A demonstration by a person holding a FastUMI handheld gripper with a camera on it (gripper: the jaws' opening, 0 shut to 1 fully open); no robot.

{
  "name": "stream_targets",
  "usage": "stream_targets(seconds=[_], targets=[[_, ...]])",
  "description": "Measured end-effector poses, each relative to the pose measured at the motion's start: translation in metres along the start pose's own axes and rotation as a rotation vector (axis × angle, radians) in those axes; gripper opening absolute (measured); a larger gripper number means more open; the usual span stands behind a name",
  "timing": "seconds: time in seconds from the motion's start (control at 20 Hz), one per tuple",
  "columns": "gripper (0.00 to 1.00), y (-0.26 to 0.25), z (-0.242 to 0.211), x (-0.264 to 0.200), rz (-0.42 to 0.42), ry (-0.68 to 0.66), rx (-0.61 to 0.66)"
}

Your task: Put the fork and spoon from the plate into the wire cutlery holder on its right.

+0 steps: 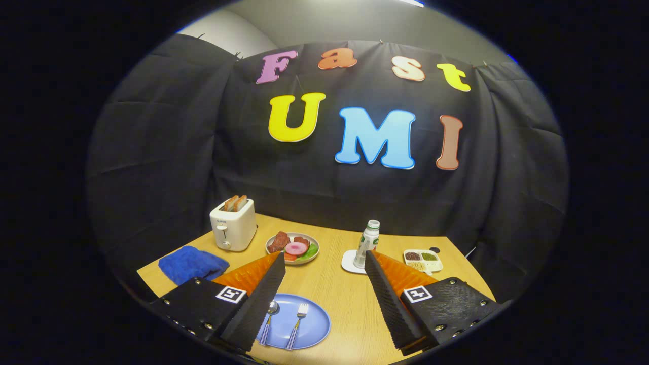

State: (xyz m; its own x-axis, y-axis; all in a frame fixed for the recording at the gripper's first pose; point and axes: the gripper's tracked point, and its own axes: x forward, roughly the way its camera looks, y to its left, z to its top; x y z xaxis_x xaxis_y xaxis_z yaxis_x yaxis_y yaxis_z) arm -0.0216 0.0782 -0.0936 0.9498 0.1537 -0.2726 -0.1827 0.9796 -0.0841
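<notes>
Hovering above table [350, 304], gripper [324, 266] spread wide, nothing held. Blue plate [317, 324] between fingers, nearer left one; spoon [268, 317] and fork [297, 319] lying side by side on it. Beyond fingers: toaster [233, 228], food plate [292, 248], bottle [367, 243], blue cloth [192, 263].

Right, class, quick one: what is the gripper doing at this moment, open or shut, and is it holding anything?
Gripper: open, fingers spread wide, holding nothing; the spoon and fork lie on the blue plate between them.
</notes>
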Motion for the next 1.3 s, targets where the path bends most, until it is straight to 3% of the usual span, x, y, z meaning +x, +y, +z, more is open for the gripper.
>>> stream_targets(seconds=[0.45,0.75,1.25,1.3], targets=[[0.97,0.028,-0.081,0.018,0.05,0.28,-0.014],[0.97,0.037,-0.163,0.022,0.075,0.556,-0.012],[0.97,0.05,-0.232,0.031,0.121,0.782,-0.04],[0.94,0.051,-0.236,0.031,0.126,0.8,-0.04]])
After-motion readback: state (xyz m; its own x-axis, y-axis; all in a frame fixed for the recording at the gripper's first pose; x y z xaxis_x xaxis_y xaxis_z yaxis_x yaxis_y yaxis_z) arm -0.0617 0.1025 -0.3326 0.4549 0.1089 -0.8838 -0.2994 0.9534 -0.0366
